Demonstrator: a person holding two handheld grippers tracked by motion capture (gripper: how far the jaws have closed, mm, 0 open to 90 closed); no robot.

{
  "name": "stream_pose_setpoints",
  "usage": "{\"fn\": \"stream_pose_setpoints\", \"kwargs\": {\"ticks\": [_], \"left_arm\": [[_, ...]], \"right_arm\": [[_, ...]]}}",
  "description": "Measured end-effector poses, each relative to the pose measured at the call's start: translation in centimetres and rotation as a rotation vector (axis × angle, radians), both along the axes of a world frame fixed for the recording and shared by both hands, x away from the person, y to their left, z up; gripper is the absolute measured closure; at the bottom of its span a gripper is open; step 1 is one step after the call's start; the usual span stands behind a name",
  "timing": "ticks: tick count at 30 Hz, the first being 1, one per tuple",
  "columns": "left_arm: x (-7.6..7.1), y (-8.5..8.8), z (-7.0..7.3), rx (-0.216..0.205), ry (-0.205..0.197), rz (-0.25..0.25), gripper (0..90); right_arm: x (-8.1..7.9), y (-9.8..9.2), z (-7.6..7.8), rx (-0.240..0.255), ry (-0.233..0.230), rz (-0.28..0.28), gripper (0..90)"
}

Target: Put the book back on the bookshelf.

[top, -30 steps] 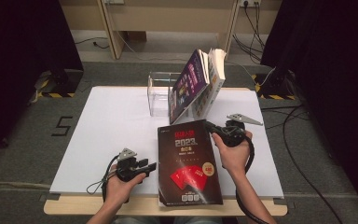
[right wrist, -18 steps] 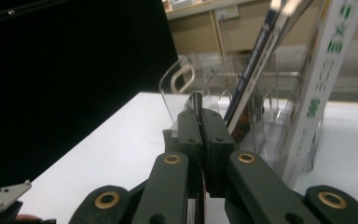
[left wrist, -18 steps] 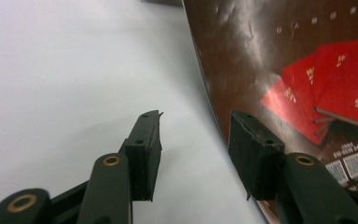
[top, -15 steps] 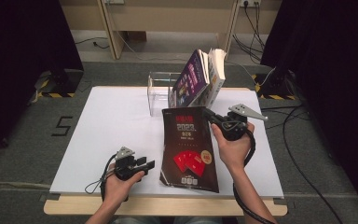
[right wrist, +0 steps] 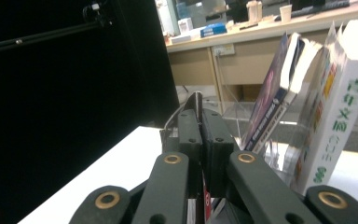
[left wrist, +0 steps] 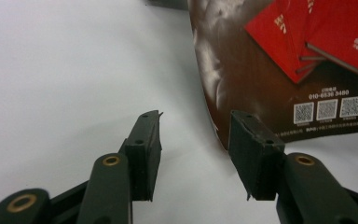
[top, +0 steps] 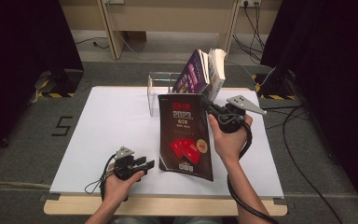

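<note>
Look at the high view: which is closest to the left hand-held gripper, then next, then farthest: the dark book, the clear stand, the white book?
1. Dark book, just right of the left hand-held gripper.
2. Clear stand, farther back.
3. White book, back right.

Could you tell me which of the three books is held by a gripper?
The dark red-patterned book, clamped at its top edge by the right gripper; the other two lean in the clear stand.

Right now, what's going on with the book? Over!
Right hand-held gripper shut on dark book, top edge lifted. Left hand-held gripper open, beside it. Leaning books close behind.
</note>
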State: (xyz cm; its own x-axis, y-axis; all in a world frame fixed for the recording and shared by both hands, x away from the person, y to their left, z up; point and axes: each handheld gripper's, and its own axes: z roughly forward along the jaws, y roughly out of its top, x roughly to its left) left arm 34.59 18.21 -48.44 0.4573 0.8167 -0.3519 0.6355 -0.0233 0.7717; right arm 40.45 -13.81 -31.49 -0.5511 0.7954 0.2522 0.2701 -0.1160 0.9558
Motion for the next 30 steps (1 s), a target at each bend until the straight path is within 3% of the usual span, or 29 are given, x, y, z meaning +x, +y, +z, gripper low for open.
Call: {"fn": "stream_pose_setpoints", "kwargs": {"ticks": [12,30], "left_arm": [[0.0,0.0,-0.1,0.0,0.001,-0.001,53.2],[0.0,-0.1,-0.1,0.002,0.001,-0.002,53.2]], "right_arm": [[0.6,1.1,1.4,0.012,-0.052,-0.019,88.0],[1.4,2.0,2.6,0.026,-0.085,-0.025,88.1]]}}
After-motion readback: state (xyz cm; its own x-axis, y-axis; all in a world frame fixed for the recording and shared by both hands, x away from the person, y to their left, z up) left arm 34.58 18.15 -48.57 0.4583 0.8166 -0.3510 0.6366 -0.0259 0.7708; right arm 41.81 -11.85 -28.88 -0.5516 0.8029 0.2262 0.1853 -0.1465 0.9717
